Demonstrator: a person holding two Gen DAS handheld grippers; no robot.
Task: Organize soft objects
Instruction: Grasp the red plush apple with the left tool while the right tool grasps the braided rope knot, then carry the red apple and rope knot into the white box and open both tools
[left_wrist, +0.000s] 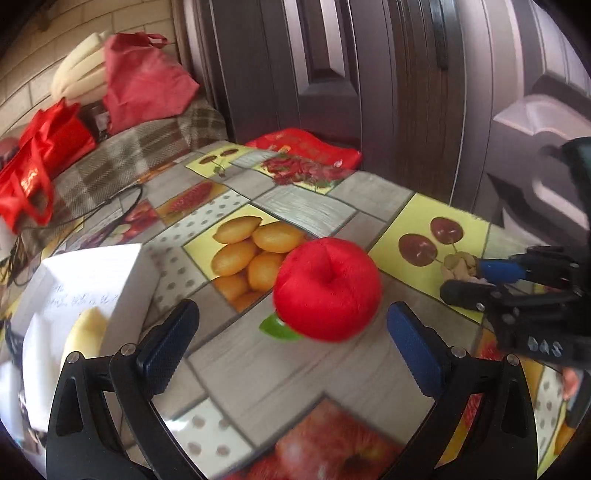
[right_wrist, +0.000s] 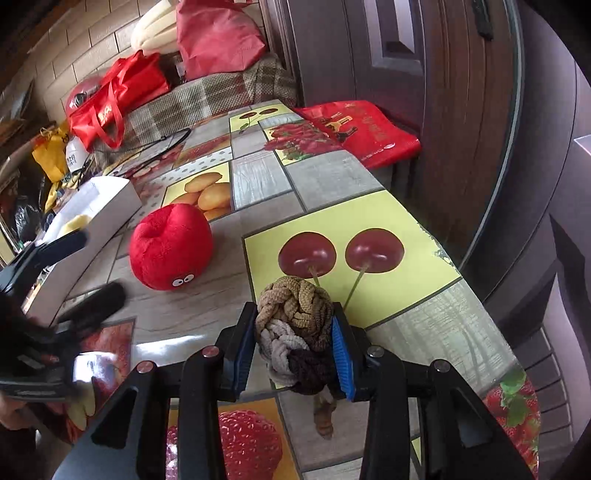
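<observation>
Right gripper (right_wrist: 293, 356) clamped on the braided knot ball (right_wrist: 295, 325); left gripper (left_wrist: 291, 343) spread wide before the red plush apple (left_wrist: 327, 288)

Blue pads (right_wrist: 341, 354) press both sides of the knot ball, woven of tan, cream and dark brown cord, held low over the fruit-print tablecloth (right_wrist: 325, 177) near its printed cherries. To its left the plush apple sits on the cloth with a green leaf (left_wrist: 279, 328) beside it and small cartoon eyes (right_wrist: 183, 281) on its lower face, apart from both left fingers (left_wrist: 168, 349). Just left of the apple stands an open white box (left_wrist: 122, 280) with a pale yellow soft thing (left_wrist: 86, 334) inside. Red bags (left_wrist: 40, 162) lie on a plaid cloth (left_wrist: 147, 144) beyond the table, by a dark door (left_wrist: 369, 74)
</observation>
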